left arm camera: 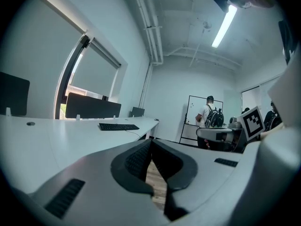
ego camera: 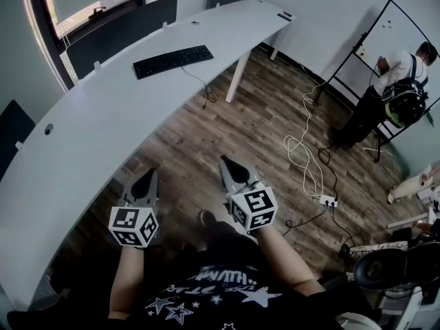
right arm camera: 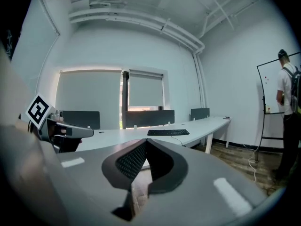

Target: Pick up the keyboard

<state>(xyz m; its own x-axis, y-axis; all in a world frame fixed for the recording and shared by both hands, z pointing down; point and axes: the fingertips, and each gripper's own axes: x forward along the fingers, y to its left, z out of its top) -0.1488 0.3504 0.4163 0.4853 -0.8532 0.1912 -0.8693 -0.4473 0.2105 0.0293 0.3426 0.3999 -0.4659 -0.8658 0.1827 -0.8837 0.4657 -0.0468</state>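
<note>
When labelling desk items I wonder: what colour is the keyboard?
Black keyboard on the white desk; clearest in the head view.

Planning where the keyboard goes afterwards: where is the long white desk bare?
The long white curved desk is bare from the black keyboard towards the near end, and again between keyboard and the small dark item at the far end. Crowded: the wooden floor beside it, strewn with white cables.

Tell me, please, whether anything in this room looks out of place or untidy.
Only the white cable: it lies in loose loops across the wooden floor to a power strip. The keyboard sits flat on the desk.
</note>
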